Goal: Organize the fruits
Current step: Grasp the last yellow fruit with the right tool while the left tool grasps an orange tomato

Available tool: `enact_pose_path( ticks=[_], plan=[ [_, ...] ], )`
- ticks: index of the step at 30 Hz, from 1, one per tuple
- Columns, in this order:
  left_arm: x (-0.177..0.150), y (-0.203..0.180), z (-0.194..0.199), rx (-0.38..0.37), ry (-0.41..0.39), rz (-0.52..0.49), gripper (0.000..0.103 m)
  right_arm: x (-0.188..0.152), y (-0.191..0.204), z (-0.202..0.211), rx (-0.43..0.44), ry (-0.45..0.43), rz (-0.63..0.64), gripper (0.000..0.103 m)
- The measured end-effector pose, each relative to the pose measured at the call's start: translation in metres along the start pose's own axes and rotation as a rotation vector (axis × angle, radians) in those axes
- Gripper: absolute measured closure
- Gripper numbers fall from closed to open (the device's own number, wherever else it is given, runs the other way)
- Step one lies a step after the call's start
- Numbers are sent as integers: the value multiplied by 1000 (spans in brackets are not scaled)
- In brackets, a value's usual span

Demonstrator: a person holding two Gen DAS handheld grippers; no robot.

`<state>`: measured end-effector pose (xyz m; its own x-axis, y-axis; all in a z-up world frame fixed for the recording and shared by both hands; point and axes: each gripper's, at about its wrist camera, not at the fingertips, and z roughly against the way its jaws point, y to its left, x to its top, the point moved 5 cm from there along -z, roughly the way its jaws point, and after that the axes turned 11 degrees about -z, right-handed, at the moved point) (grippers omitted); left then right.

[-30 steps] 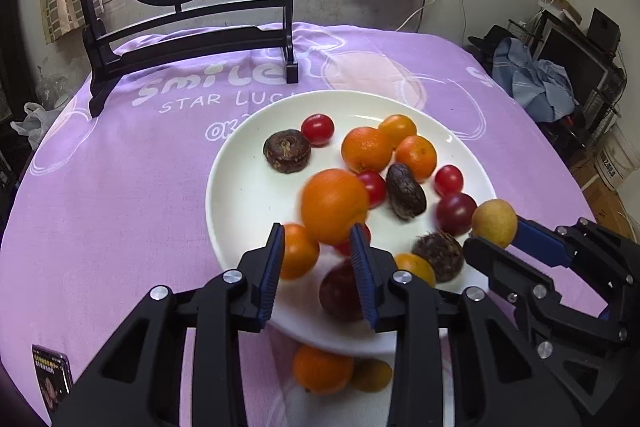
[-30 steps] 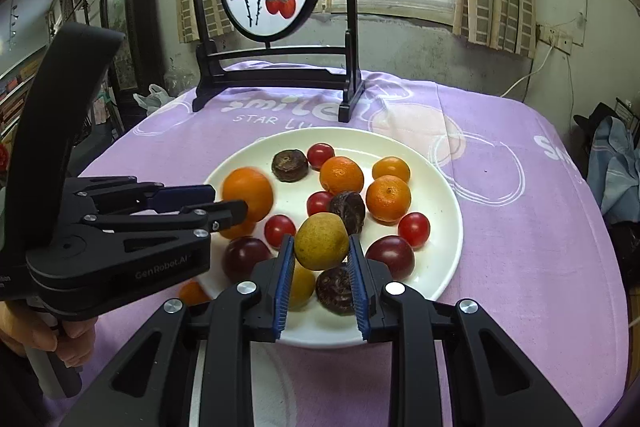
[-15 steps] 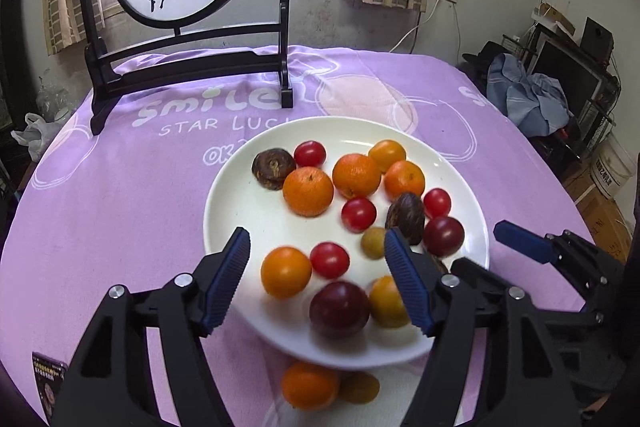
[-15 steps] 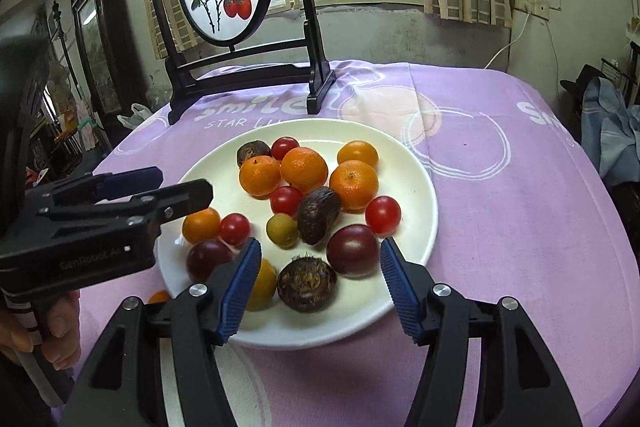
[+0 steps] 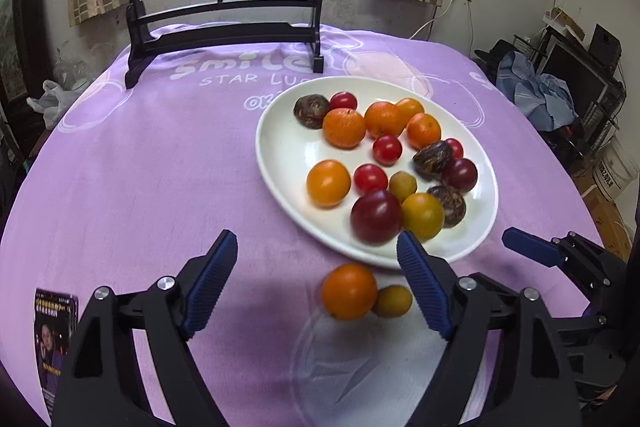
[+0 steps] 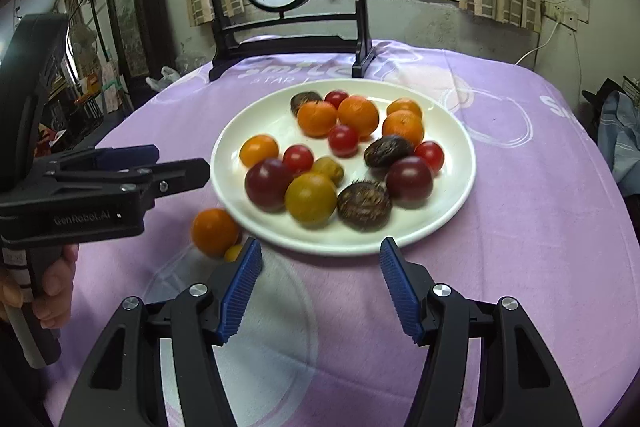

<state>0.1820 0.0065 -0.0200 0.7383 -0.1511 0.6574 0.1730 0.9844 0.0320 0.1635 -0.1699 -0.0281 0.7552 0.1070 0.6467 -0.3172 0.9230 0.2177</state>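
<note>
Presently both tongs [image 5: 316,287] [image 6: 320,287] gape wide, empty; two fruits [image 5: 349,291] lie off the plate [image 5: 280,163].

Left claw [image 5: 316,277] and right claw [image 6: 320,279] both wide apart (nothing between the fingers).

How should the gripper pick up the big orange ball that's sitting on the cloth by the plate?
Probably pinch the orange across its round middle, coming down from above. A small yellow fruit touches one side and the plate rim is just behind, so put the fingers on the two free sides. The left gripper is open and closest.
</note>
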Motion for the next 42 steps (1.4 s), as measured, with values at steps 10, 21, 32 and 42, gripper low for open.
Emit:
enact_pose_path(
  ticks=[10,21,32,42],
  plan=[
    [-26,16,-6,-13,39,46,23,-27,34,-19,-27,89,123,54],
    [-27,31,-11,-35,47,95,23,-23,56,-49,-33,112,173,62],
    [-27,19,-11,-49,42,64,23,-20,45,-30,24,109,100,76],
    [-36,-12,-24,-77,80,-33,22,-18,-10,-3,-8,66,-36,75]
  ],
)
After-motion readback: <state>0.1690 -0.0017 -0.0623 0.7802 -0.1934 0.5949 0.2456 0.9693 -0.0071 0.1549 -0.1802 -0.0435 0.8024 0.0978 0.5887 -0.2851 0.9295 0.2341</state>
